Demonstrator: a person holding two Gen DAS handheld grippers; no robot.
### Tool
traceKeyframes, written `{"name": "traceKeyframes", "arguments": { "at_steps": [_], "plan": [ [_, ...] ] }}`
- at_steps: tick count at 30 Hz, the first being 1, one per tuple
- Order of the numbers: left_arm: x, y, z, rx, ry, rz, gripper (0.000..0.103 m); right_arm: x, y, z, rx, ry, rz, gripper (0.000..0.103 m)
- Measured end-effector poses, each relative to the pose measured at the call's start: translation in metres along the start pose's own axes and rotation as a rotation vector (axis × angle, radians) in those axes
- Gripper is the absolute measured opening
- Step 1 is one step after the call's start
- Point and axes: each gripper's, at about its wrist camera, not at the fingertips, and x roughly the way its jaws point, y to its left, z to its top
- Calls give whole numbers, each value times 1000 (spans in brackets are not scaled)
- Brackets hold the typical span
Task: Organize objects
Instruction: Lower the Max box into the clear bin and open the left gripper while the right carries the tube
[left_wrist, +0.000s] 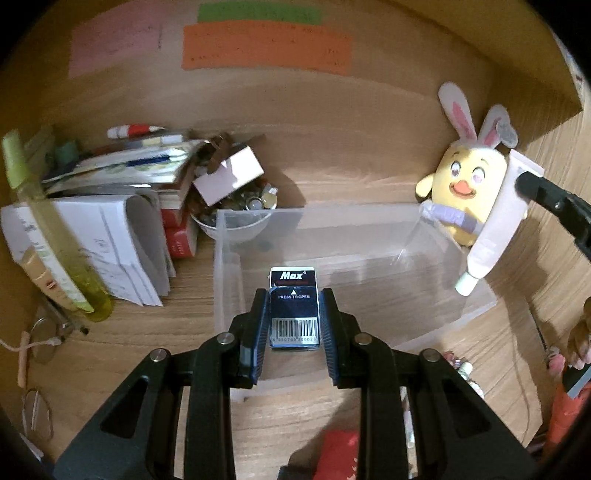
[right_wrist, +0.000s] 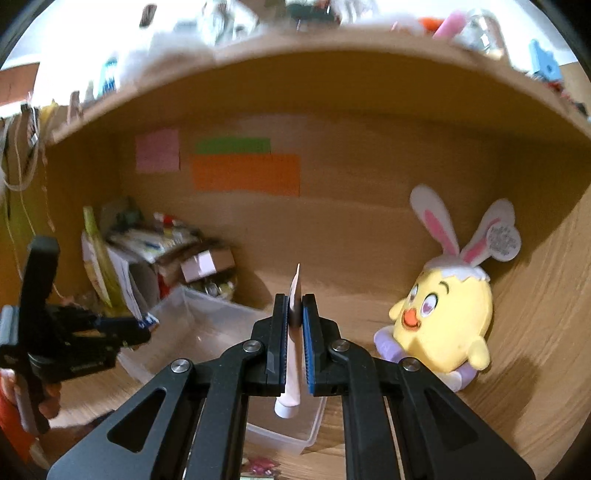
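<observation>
Small dark "Max" box (left_wrist: 293, 308) sits clamped in the left gripper (left_wrist: 293, 317), pads on both its long sides, held above the clear plastic bin (left_wrist: 354, 236), over the bin's left part. White tube (right_wrist: 291, 354) w/ white cap is pinched flat in the right gripper (right_wrist: 294, 321), jaws nearly together, cap end hanging toward the camera, over the bin's right edge. Bin rests on the wooden surface (left_wrist: 498, 332) inside a wooden nook. Yellow chick plush (right_wrist: 443, 314) w/ bunny ears sits just right of the bin, at the back wall. Left of the bin: white bowl (left_wrist: 232, 225) of small bits, touching its back-left corner; papers & books stack (left_wrist: 122, 229) beyond. Above the bin on the wall: pink, green, orange notes (left_wrist: 266, 46).
</observation>
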Motion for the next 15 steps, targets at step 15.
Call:
{"name": "traceKeyframes", "arguments": {
  "at_steps": [15],
  "plan": [
    [36,1,-4,6,103,-6,28,65,44,-25,-185,142,-75,7]
  ]
}}
